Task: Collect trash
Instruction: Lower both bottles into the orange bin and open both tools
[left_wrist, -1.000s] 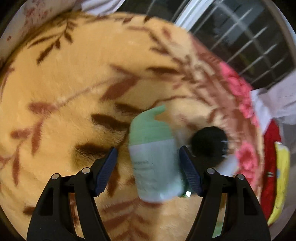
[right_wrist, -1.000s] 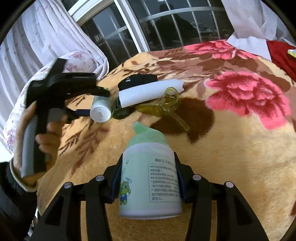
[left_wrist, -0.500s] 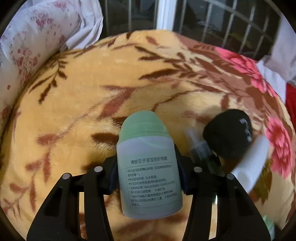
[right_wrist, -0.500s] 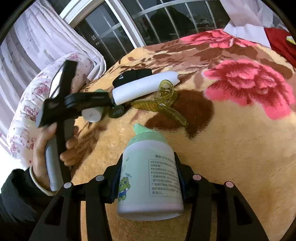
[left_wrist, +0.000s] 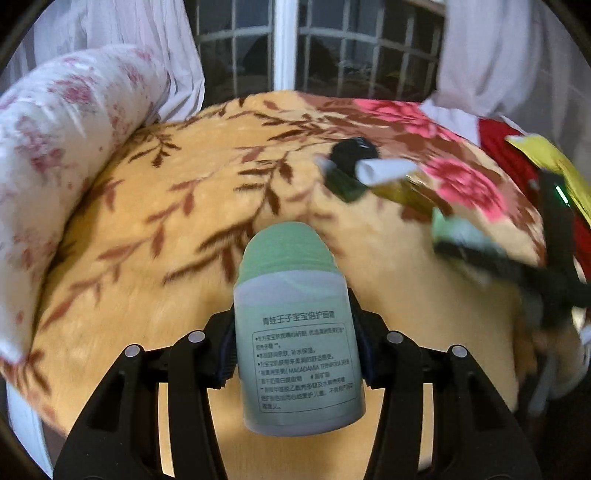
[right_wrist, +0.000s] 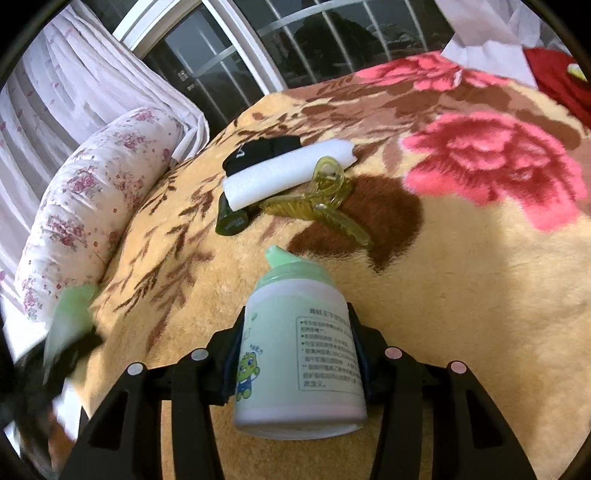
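Observation:
My left gripper (left_wrist: 291, 350) is shut on a pale green lotion bottle (left_wrist: 297, 343) with a green cap, held above the blanket. My right gripper (right_wrist: 295, 354) is shut on a second green-capped bottle (right_wrist: 299, 354) with a frog picture. On the blanket (right_wrist: 461, 295) lie a white foam roll (right_wrist: 288, 173), a black cloth item (right_wrist: 262, 151), a dark green small bottle (right_wrist: 231, 221) and a yellow hair claw clip (right_wrist: 325, 199). The same pile shows blurred in the left wrist view (left_wrist: 365, 170). The left gripper and its bottle (right_wrist: 70, 317) appear blurred at the right view's left edge.
A floral bolster pillow (right_wrist: 92, 214) lies along the blanket's left side. A barred window (left_wrist: 314, 48) and white curtains stand behind. Red and yellow fabric (left_wrist: 535, 162) lies at the far right. The right gripper (left_wrist: 517, 266) shows blurred at the left view's right.
My left gripper closed on the green bottle, lifted it and pulled back away from the pile. My right gripper kept its bottle and stayed nearly in place.

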